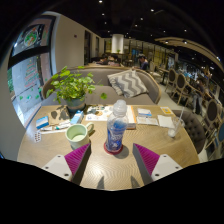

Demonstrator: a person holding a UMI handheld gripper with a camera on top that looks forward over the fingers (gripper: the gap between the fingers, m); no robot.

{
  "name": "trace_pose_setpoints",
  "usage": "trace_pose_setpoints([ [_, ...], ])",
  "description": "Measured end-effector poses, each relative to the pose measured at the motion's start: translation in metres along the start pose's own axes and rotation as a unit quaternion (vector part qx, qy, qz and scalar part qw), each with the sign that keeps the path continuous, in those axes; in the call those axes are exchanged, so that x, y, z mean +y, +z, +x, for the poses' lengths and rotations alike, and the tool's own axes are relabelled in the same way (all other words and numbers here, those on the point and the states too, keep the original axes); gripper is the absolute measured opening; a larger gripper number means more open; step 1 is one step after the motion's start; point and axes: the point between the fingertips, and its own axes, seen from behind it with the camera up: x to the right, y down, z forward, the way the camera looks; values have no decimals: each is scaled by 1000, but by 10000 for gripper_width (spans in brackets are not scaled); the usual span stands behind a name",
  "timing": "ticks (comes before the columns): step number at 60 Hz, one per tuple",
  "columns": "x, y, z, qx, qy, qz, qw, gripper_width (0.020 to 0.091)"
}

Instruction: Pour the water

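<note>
- Your gripper point(111, 160) hangs over the near edge of a light wooden table point(150, 140), its two fingers spread wide apart with nothing held between them.
- The magenta pads point(77, 158) on the inner faces of the fingers show at either side, near you.
- The water bottle point(117, 128), clear with a blue label and a pale cap, stands upright on the table just ahead of the fingers, in line with the gap between them but beyond the tips.
- It rests on a small dark red coaster point(113, 149).
- A green cup point(77, 133) stands just left of the bottle, close to the left finger's tip.
- A potted plant point(72, 87) with broad green leaves sits farther back on the left.
- A clear glass point(177, 123) stands well to the right, near the table's right edge.
- Papers point(146, 116) lie on the far part of the table, behind the bottle.
- Beyond the table you see a grey sofa point(150, 85) with a zigzag-patterned cushion point(128, 82).
</note>
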Motion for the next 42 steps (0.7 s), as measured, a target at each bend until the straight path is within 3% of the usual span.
trace_pose_setpoints([
  [5, 8, -41, -9, 11, 10, -15, 1000, 852],
  [16, 15, -101, -31, 25, 18, -11, 999, 852],
  [42, 19, -125, -39, 34, -6, -9, 999, 853],
])
